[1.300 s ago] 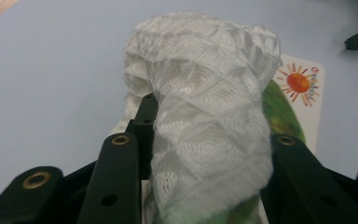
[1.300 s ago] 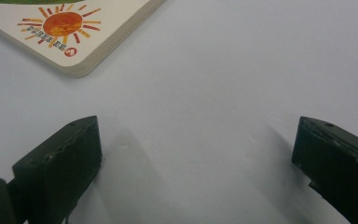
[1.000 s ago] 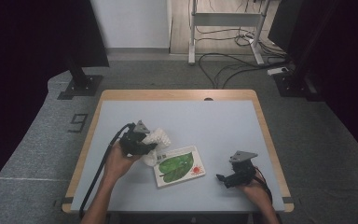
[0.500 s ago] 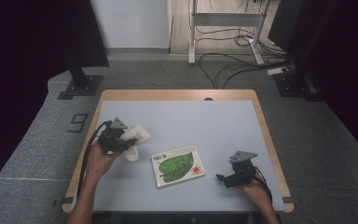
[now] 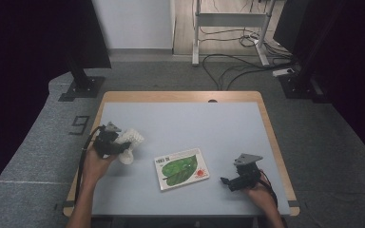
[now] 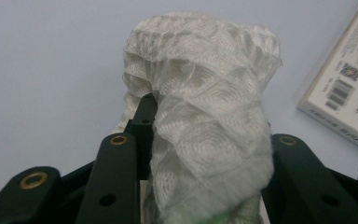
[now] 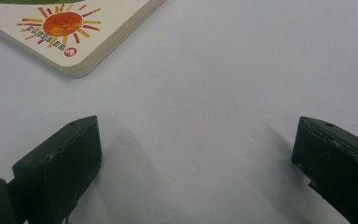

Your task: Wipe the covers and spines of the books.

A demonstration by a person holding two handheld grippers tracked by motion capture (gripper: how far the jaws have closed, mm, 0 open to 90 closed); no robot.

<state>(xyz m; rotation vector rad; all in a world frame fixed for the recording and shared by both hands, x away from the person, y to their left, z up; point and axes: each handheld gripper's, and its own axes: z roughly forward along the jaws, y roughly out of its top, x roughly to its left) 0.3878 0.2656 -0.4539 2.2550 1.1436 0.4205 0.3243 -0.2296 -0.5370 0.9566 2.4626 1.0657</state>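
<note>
At five o'clock on the tabletop, near the front edge: right claw, resting low, jaws wide apart with nothing between, aimed toward the picture book. At six o'clock, just left of that claw: the book itself, lying flat, green leaf and orange sun on the cover. Farther off at nine o'clock, close to the left edge: left claw, clamped on a white foam net sleeve, sleeve bulging up between the jaws and well apart from the book.
</note>
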